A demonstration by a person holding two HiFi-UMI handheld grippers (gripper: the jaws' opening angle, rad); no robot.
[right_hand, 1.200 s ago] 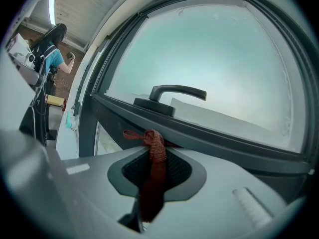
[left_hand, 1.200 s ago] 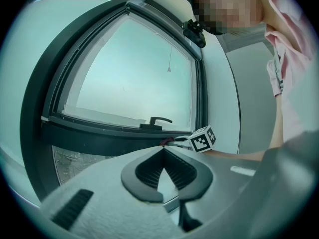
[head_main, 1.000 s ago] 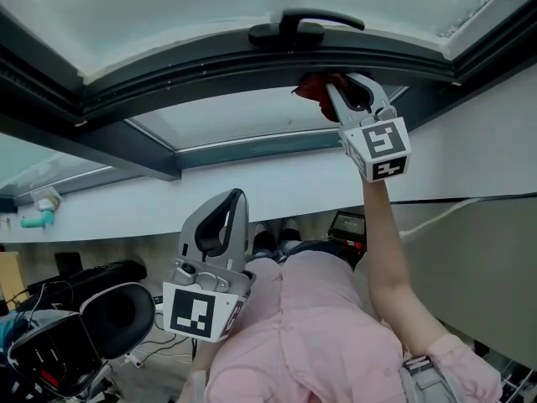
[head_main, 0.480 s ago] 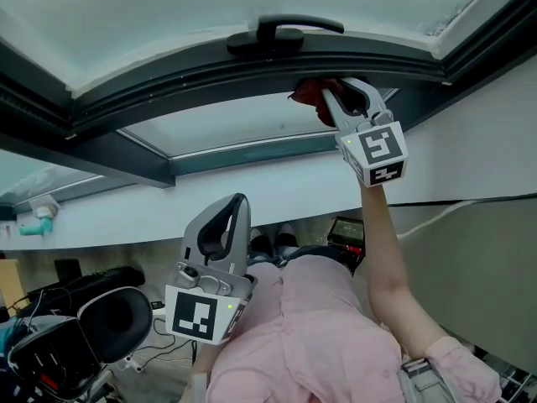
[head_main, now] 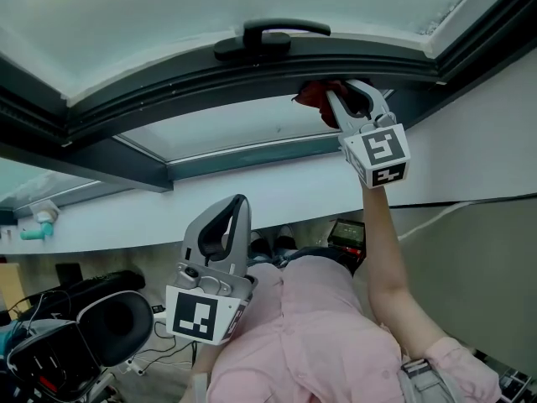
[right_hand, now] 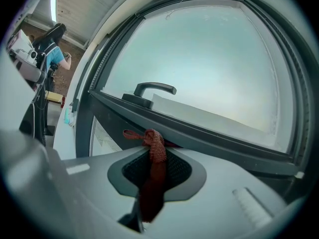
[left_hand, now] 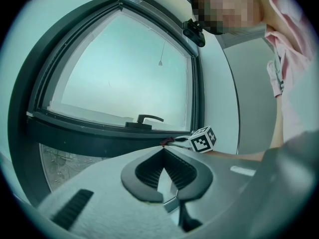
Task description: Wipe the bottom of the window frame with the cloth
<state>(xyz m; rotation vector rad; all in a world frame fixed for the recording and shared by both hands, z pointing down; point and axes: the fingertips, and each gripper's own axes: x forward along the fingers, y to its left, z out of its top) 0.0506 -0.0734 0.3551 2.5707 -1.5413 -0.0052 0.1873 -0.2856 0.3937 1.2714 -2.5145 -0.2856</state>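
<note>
**Cloth has worked rightward along the frame**

Over the last second the dark frame and its handle have slid left in the head view. The right gripper has kept much the same spot, so from where I stand the wipe has travelled right, away from the handle.

That gripper is up on an outstretched arm, its jaws pinching the red cloth. The cloth is pressed against the bottom of the frame, just right of the handle. The left gripper hangs low by the person's chest, jaws pressed together on nothing, well apart from the window.

The cloth looks light, soft and limp: a knitted strip bunched at the tips, its tail trailing back between the pads. I'd judge it best held by that bunched middle, as now, so a wad stands proud of the hard jaws and they don't scrape the frame.
</note>
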